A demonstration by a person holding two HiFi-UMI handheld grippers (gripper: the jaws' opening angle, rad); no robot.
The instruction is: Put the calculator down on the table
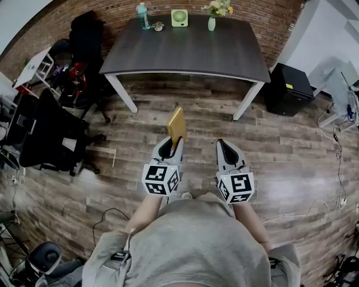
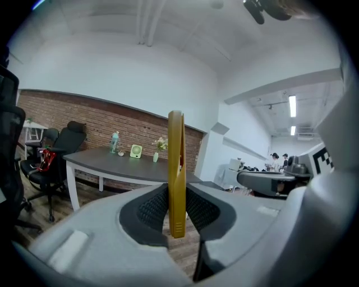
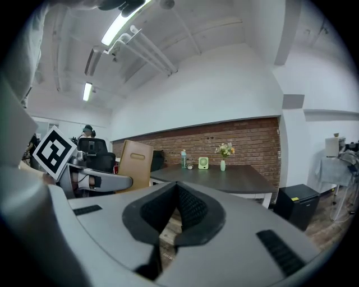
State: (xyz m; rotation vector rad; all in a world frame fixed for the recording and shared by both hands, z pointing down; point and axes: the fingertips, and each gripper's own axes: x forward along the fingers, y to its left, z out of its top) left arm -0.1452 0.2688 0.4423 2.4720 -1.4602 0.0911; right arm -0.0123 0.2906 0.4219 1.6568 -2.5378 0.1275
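Calculator [image 2: 176,168] upright, edge-on, clamped in left tongs [image 2: 176,207]; right tongs [image 3: 176,193] together; table [image 1: 190,50] well ahead across floor [image 1: 280,148].

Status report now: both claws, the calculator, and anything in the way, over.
Left claw shut on calculator, held upright. Right claw shut, empty. Table ahead; bottle, fan, vase at its far edge.

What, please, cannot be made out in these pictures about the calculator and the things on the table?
1. The calculator: its keys and display are unseen. The left gripper view shows only its edge; the head and right gripper views show only its plain back.
2. Its lower end, head view: hidden inside the left gripper, between its fingers.
3. The small object beside the bottle on the table: too small in every view.
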